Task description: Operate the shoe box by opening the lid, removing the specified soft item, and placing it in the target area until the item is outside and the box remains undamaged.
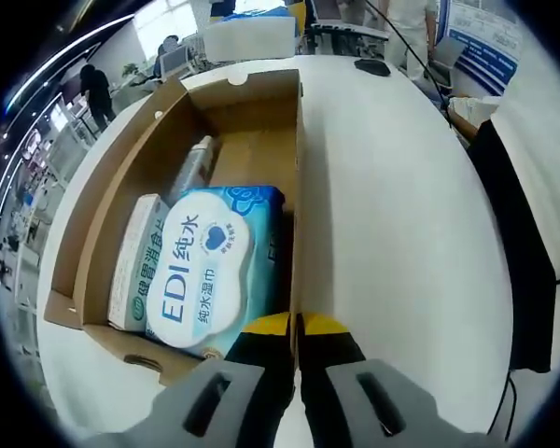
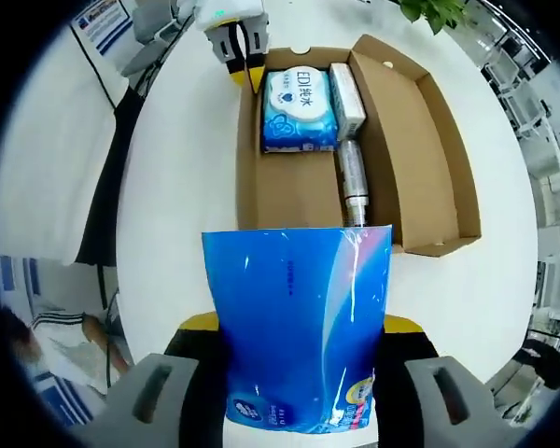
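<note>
While our right fingers (image 2: 299, 373) pinch the blue pack (image 2: 296, 327) clear of the box (image 2: 429, 140), our left fingers (image 1: 297, 341) clamp its wall at 6 o'clock; tugging could tear it.

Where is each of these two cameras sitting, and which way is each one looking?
Left gripper view: rides the left gripper, shut on the shoe box wall, looking along the open box at the wet-wipes pack.
Right gripper view: rides the right gripper, shut on a blue soft pack, facing the box from the opposite end; the left gripper shows at top.
Shared: box, wipes, white table.
</note>
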`<state>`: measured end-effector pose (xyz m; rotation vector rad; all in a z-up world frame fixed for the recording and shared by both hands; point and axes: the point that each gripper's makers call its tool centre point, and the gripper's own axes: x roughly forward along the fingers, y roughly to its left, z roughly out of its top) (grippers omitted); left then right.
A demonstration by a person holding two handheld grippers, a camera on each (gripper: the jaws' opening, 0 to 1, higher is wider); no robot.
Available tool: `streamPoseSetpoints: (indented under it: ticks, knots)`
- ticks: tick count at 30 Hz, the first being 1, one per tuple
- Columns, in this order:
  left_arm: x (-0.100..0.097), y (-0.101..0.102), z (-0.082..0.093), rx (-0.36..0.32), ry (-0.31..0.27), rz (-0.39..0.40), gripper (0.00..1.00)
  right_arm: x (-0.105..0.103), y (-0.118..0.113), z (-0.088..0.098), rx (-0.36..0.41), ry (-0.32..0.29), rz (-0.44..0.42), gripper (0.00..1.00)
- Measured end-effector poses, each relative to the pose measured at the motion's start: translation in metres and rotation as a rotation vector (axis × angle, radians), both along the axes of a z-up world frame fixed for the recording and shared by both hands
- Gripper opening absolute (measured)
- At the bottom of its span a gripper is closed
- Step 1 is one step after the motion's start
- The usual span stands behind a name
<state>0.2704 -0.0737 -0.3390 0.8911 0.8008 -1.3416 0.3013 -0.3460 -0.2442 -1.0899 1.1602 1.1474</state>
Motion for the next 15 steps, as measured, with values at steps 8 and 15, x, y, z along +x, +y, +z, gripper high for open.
streamPoseSetpoints:
  ticks: [8,15]
  knots:
    - [0.0,0.0,0.0,0.0,-0.001,0.001,0.01,-0.002,-0.009,-0.002,-0.004,0.013,-0.019,0.6]
    - [0.0,0.0,0.001,0.0,0.0,0.001,0.01,-0.001,-0.024,0.0,-0.017,0.009,-0.021,0.6]
